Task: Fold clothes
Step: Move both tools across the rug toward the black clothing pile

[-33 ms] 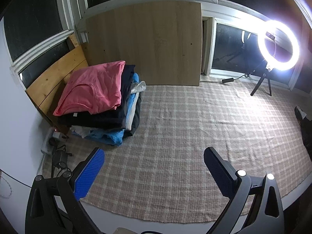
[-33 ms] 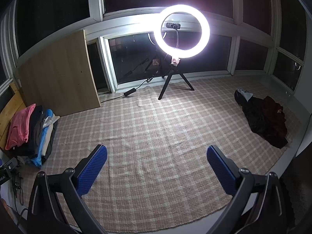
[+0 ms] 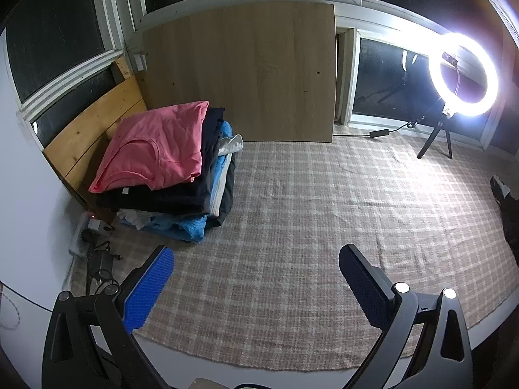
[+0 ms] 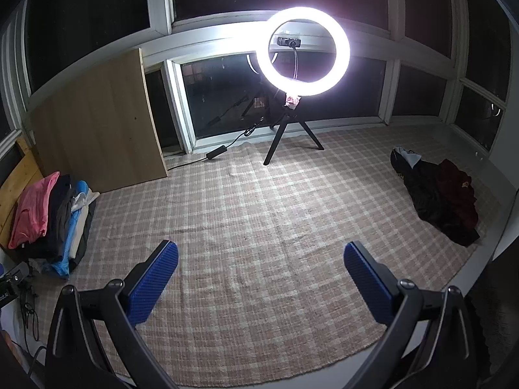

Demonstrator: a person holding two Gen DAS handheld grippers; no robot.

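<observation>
A stack of folded clothes point(image 3: 181, 191) sits at the rug's far left corner, with a pink shirt point(image 3: 155, 149) on top and dark and blue garments beneath. The right wrist view shows the same stack point(image 4: 48, 217) at its left edge. A heap of unfolded dark clothes point(image 4: 444, 201) lies on the rug at the right; only its edge point(image 3: 509, 214) shows in the left wrist view. My left gripper point(image 3: 256, 256) hovers open over bare rug, right of the stack. My right gripper point(image 4: 261, 249) is open too, above the middle of the rug, holding nothing.
A checked rug point(image 4: 259, 214) covers the floor. A lit ring light on a tripod point(image 4: 309, 52) stands at the window with its cable trailing left. A wooden board point(image 3: 240, 74) leans on the wall behind the stack. A power strip and cables point(image 3: 87, 230) lie left of the stack.
</observation>
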